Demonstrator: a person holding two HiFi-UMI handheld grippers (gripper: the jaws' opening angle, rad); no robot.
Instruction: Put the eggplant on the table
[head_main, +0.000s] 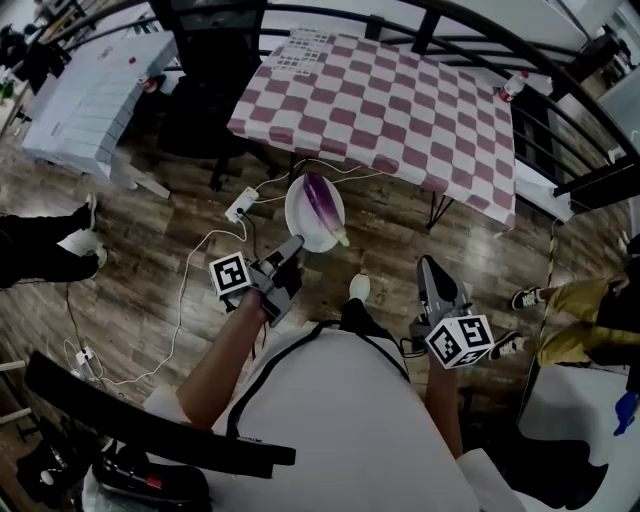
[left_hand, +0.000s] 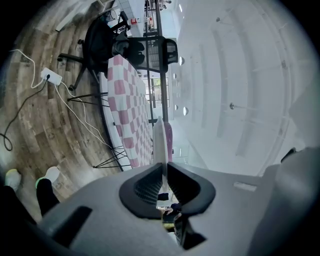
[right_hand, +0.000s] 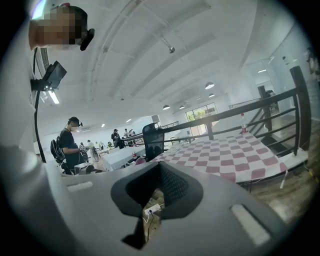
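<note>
Purple eggplant (head_main: 323, 203) lies lengthwise on a white plate (head_main: 299, 226), held above the wooden plank floor (head_main: 150, 270), short of the table (head_main: 400, 110).

- Left gripper (head_main: 293, 246): jaws pinch the near rim of the plate. In the left gripper view (left_hand: 164, 172) the plate (left_hand: 159, 140) runs edge-on straight out from between the pads, with the eggplant (left_hand: 169, 141) showing as a purple strip just right of it.
- Right gripper (head_main: 430, 266): to the right of the plate and apart from it, carrying nothing. In the right gripper view (right_hand: 161, 170) the jaw tips meet with nothing between them.
- Table: pink-and-white checked cloth, far side of the scene, beyond the plate. Seen also in the left gripper view (left_hand: 125, 110) and the right gripper view (right_hand: 225, 155).
- Black office chair (head_main: 215, 90) stands at the table's far left corner; visible in the left gripper view (left_hand: 100, 45) and the right gripper view (right_hand: 152, 140) too.
- White power strip (head_main: 241, 205) with a trailing cable lies on the floor just left of the plate.
- Second table with a pale cloth (head_main: 95, 90) is at the far left.
- Another person's dark-trousered leg (head_main: 45, 245) is at the left edge; yellow-trousered legs (head_main: 580, 310) are at the right edge.
- Right gripper view: a person in dark clothes and a cap (right_hand: 70, 145) stands far off at left.
</note>
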